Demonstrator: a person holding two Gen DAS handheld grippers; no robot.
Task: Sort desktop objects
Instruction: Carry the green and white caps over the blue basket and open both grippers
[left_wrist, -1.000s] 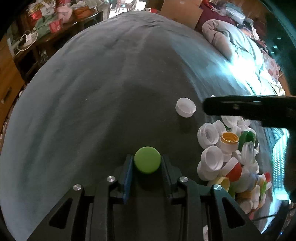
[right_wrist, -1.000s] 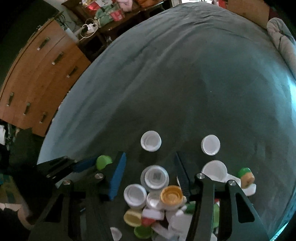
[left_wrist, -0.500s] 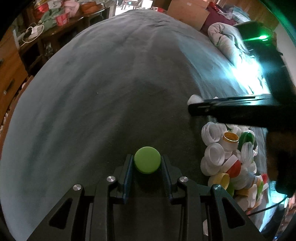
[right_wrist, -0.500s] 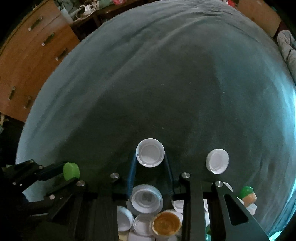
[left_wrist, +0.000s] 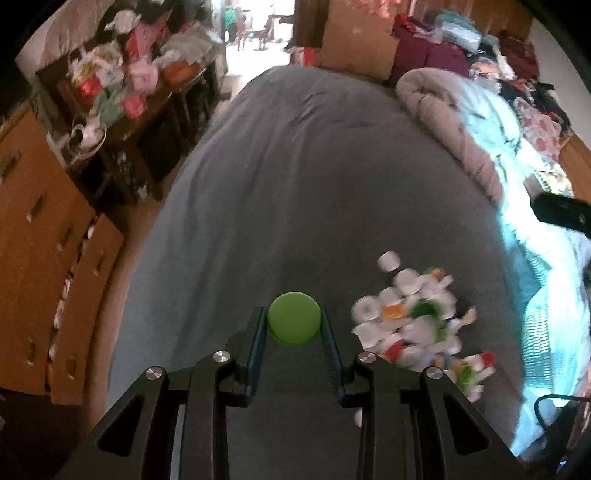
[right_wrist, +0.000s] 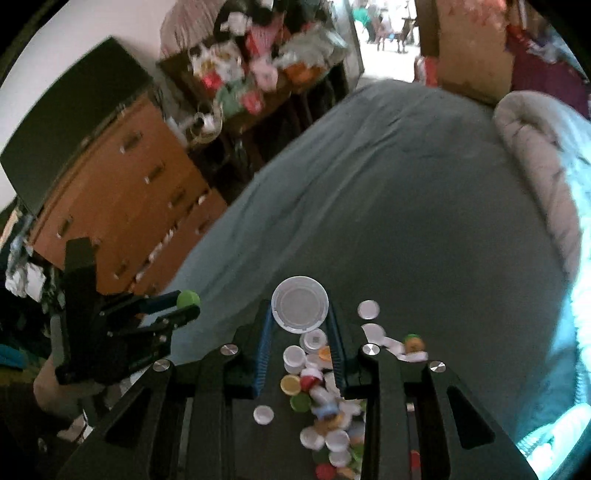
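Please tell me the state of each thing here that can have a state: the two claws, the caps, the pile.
Left claw: shut on green cap, lifted off the bed.
Right claw: shut on white cap, hollow side toward the camera.
Cap pile: loose on the grey bedspread, unsorted, mixed colours.
Lone white cap: lying apart from the pile.

Green cap (left_wrist: 294, 323) sits pinched right between the left jaws at their tips, smooth closed top facing the camera, up off the bed. White cap (right_wrist: 299, 304) is clamped the same way between the right jaws, hollow side toward the camera so you see the inner ring. The pile of caps (right_wrist: 325, 398) lies below the right jaws: mostly white, some yellow, orange, red, green. It's blurry, so no counting.
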